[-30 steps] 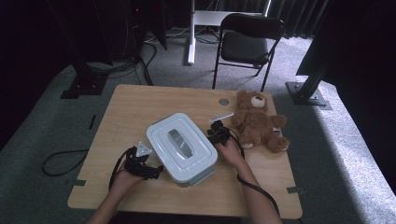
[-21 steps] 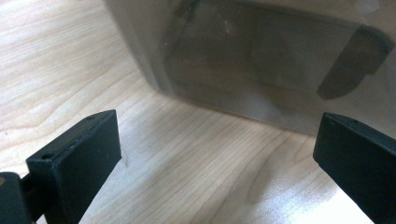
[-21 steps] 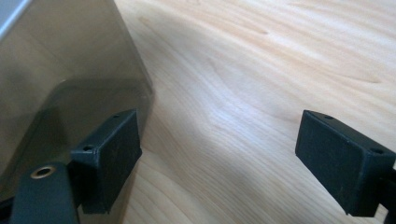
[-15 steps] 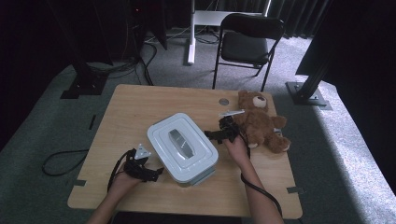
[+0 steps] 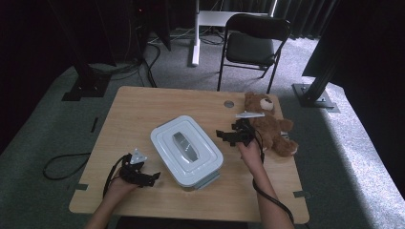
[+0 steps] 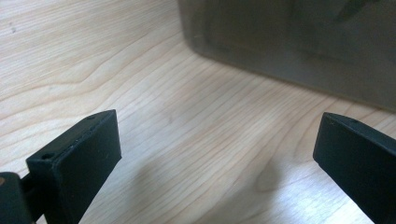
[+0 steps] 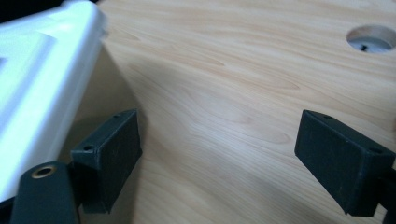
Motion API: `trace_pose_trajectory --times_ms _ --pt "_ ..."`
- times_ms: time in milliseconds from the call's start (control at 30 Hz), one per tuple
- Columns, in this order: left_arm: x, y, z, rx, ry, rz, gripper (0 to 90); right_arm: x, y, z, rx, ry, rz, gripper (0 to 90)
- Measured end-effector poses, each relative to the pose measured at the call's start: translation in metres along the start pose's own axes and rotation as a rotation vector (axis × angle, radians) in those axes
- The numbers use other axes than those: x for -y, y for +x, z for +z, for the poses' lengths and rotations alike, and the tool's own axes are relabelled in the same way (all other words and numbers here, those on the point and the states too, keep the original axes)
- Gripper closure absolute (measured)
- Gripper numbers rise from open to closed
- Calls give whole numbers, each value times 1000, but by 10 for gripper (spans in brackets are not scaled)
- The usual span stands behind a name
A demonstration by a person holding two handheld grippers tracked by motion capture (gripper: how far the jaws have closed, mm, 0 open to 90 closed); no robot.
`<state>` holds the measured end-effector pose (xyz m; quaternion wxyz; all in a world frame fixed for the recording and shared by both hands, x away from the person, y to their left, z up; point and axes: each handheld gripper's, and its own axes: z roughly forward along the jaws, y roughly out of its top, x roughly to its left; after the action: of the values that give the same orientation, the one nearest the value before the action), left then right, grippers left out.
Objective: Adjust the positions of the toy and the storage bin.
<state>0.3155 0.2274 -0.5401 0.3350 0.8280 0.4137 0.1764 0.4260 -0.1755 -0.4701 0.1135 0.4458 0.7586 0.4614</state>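
White lidded box [image 5: 187, 150] sits mid-worktop, nearer front edge. I hold left gripper [image 5: 152, 177] jaws apart near box's front-left corner, right gripper [image 5: 222, 136] jaws apart beside its right side. Teddy bear [image 5: 267, 125] lies at right edge.

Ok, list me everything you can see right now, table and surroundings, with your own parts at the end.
Storage box: one, white with a grey handle on its lid, middle of the table, lid on.
Teddy bear: one, brown, lying at the table's right edge.
Table: one, light wood, with a round hole near its far edge.
Folding chair: one, black, on the carpet beyond the table.
White stand: one, on the floor left of the chair.
Black frame feet: two, on the floor left and right of the table.
Left tongs: black, open, on the table near the box's near left corner.
Right tongs: black, open, right of the box, beside the bear.
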Motion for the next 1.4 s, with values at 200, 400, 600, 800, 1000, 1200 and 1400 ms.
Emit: trace_pose_trajectory --times_ms 200,400,600,800,1000,1200,1400 --pt "7 6 -2 -4 0 -13 14 1 4 -23 -38 -30 25 150" --pt "15 12 -6 -9 1 -13 14 -1 16 -42 -106 -71 -11 129" --pt "21 16 -7 -11 -1 -6 14 -7 33 -49 -132 -64 -35 131" --pt "25 20 -8 -13 3 -9 14 -10 54 -51 -177 -74 -93 131" --pt "30 24 -8 -5 9 -16 14 -14 86 -46 -211 -13 -195 120" --pt "32 28 -7 -6 0 -10 14 -19 108 -37 -225 -15 -211 120" --pt "33 26 -6 -18 1 21 14 -24 121 -25 -236 -4 -238 120"
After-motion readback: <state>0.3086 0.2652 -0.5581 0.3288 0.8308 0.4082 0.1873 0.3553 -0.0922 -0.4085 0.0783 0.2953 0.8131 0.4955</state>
